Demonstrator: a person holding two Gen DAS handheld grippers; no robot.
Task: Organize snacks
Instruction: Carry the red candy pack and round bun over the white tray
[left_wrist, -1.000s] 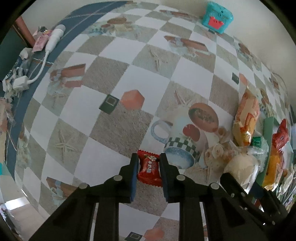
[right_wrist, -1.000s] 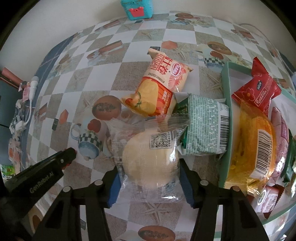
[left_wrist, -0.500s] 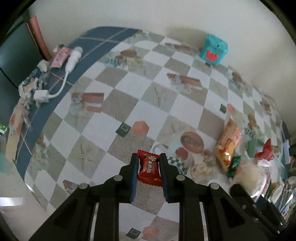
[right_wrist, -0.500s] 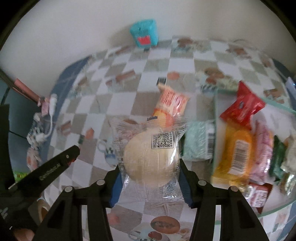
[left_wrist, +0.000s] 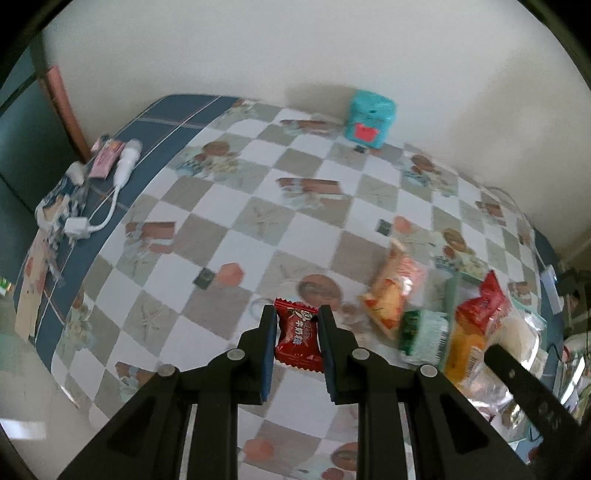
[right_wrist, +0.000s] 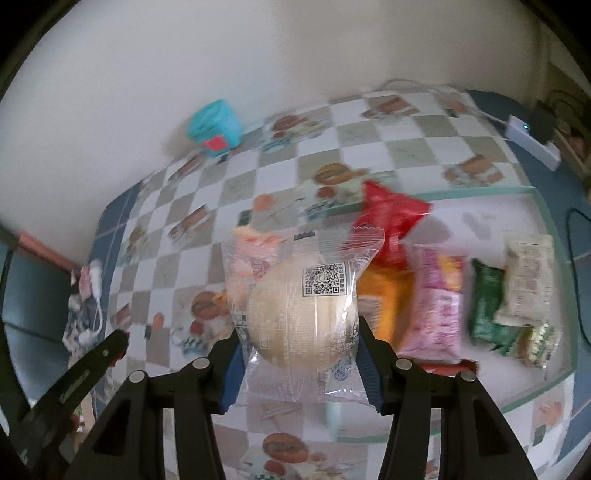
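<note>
Left wrist view, bottom centre: your left gripper (left_wrist: 296, 334) pinches a small red candy packet (left_wrist: 297, 339) between its blue pads, clear of the checked tablecloth (left_wrist: 236, 221) below it. At the lower right edge of that frame a black finger of the other tool crosses in front of the loose snacks.

Right wrist view, bottom centre: your right gripper (right_wrist: 300, 360) clamps a bun in a clear wrapper (right_wrist: 301, 317), the pads pressing the wrapper on both sides, the code label facing the camera. The bun hangs above the table, not resting on it.

Beyond the bun, in the right half of the frame, lies the green-rimmed tray (right_wrist: 543, 206). It already contains a red bag (right_wrist: 388, 218), an orange pack (right_wrist: 384, 295), a pink pack (right_wrist: 436, 306), a dark green pack (right_wrist: 487, 302) and a pale wrapped bar (right_wrist: 528, 280). White floor shows free in the tray's upper right.

Farthest, at the upper left near the wall, stands a teal box (right_wrist: 214, 123); it is not a snack, so leave it alone.

Step in hand, as judged: carriage of two lifted items toward the tray. Outside the tray, in the left wrist view, an orange snack bag (left_wrist: 391, 291) and a green-and-white pack (left_wrist: 424, 332) remain on the cloth.

Next move calls for:
1. Carry the bun over the near rim.
2. Lower it onto free floor, then spread the pads.
3. Bring the candy across afterwards, keeping both tools apart.
</note>
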